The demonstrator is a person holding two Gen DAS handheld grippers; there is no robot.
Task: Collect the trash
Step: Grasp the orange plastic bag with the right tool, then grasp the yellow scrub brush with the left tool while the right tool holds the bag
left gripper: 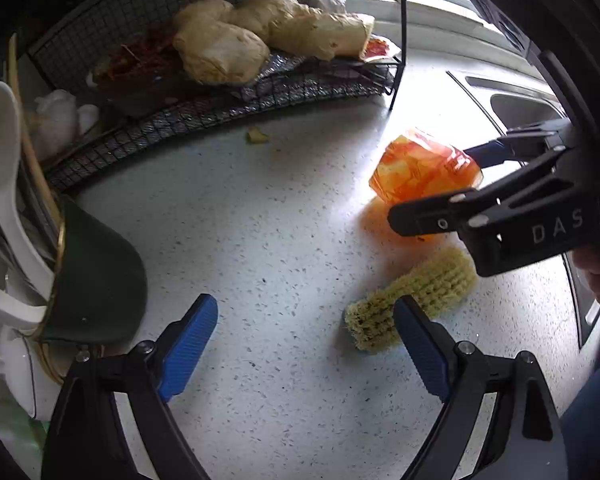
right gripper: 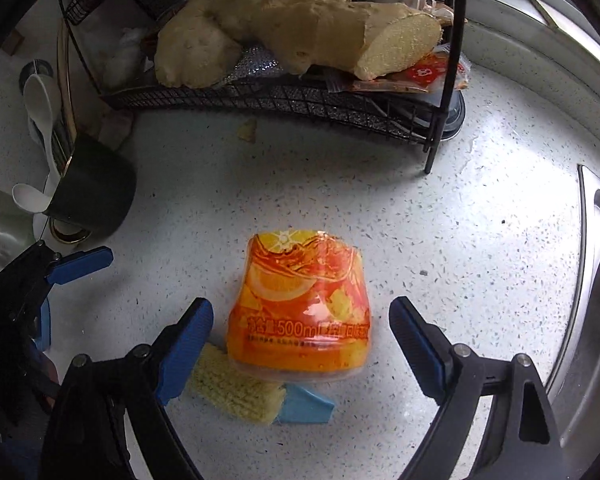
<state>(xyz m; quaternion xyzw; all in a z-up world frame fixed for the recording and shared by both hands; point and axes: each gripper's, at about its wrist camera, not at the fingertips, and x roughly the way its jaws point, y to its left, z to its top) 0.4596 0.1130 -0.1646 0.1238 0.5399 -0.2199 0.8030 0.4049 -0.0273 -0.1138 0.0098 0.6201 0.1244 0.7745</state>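
An orange plastic bottle label wrapper with citrus print lies on the speckled counter, leaning on a yellow bristle brush with a blue handle. My right gripper is open, with its blue pads on either side of the wrapper and apart from it. In the left wrist view the wrapper sits between the right gripper's fingers. My left gripper is open and empty over bare counter, with the brush by its right pad. A small yellow scrap lies near the rack.
A black wire rack holds ginger, garlic and a red sachet. A dark green cup with white spoons stands at left. A steel sink lies at right.
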